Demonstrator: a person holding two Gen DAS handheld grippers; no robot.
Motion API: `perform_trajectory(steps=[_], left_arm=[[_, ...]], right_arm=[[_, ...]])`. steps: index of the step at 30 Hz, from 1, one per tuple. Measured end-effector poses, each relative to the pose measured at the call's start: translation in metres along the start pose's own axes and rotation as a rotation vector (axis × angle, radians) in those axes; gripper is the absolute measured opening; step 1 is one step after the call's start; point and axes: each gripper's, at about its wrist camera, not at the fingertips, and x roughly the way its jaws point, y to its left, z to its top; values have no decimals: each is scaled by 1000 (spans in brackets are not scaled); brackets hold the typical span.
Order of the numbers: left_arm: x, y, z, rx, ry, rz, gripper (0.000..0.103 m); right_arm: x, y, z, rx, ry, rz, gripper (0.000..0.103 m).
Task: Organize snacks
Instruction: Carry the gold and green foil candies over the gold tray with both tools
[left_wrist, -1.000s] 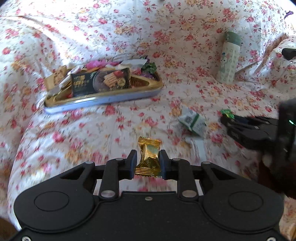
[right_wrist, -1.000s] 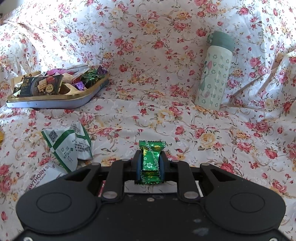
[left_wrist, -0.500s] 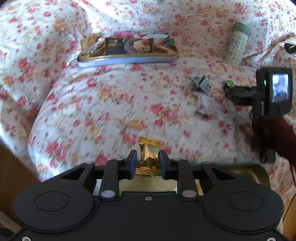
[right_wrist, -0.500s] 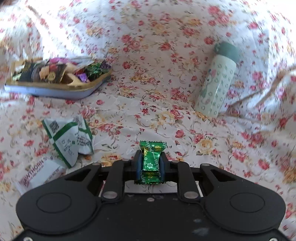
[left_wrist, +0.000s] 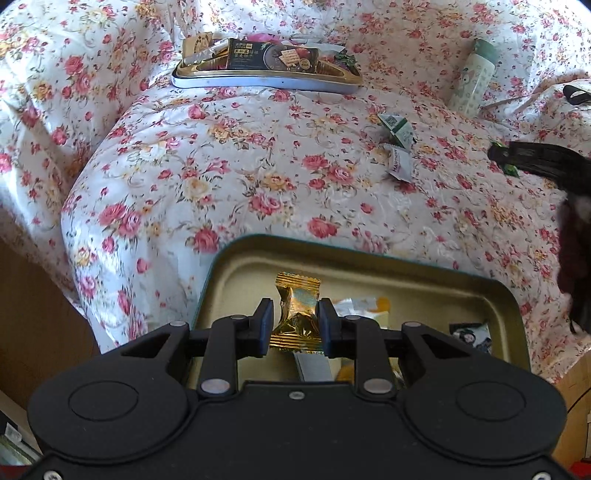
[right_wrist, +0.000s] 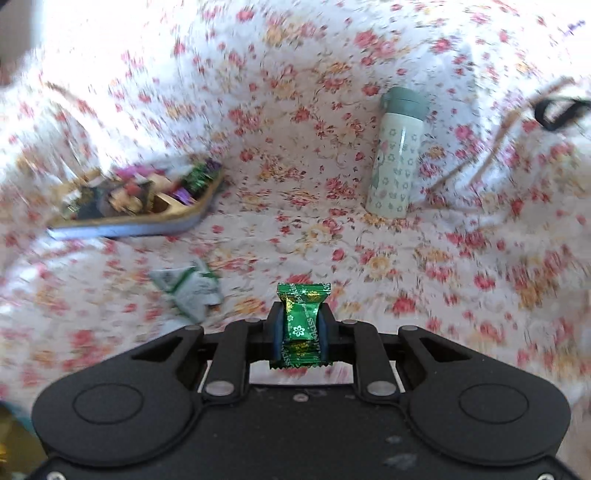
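My left gripper (left_wrist: 295, 319) is shut on a gold-wrapped candy (left_wrist: 297, 306) and hangs over a gold tin tray (left_wrist: 369, 264) at the near edge of the flowered bed; a few wrapped snacks lie in that tray. My right gripper (right_wrist: 298, 328) is shut on a green-wrapped candy (right_wrist: 301, 319), held above the bedspread. From the left wrist view the right gripper (left_wrist: 498, 157) shows at the right edge with the green candy (left_wrist: 511, 169) at its tip. A far tin tray (left_wrist: 266, 79) heaped with snacks sits at the back; it is blurred in the right wrist view (right_wrist: 129, 230).
A pale green bottle (left_wrist: 474, 79) stands upright at the back right, also seen as the bottle (right_wrist: 397, 155). Two white-and-green packets (left_wrist: 397, 127) lie loose mid-bed, the packets (right_wrist: 188, 288) close to my right gripper. A wooden floor (left_wrist: 33, 314) lies past the bed's left edge. A person's dark sleeve (left_wrist: 572, 258) is at right.
My left gripper pulled back from the far tray with the gold candy and now hangs over the near tin. The right gripper rose with the green candy; its view is now blurred.
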Motion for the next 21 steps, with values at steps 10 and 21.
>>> perform_trajectory(steps=[10,21], left_arm=[[-23,2,-24,-11,-26,43,34],[-28,-5,-38,11,-51,103,34]], right_arm=[[-101,16,-42,169,32,147,20],[-168,58,-97,151,3,191,20]])
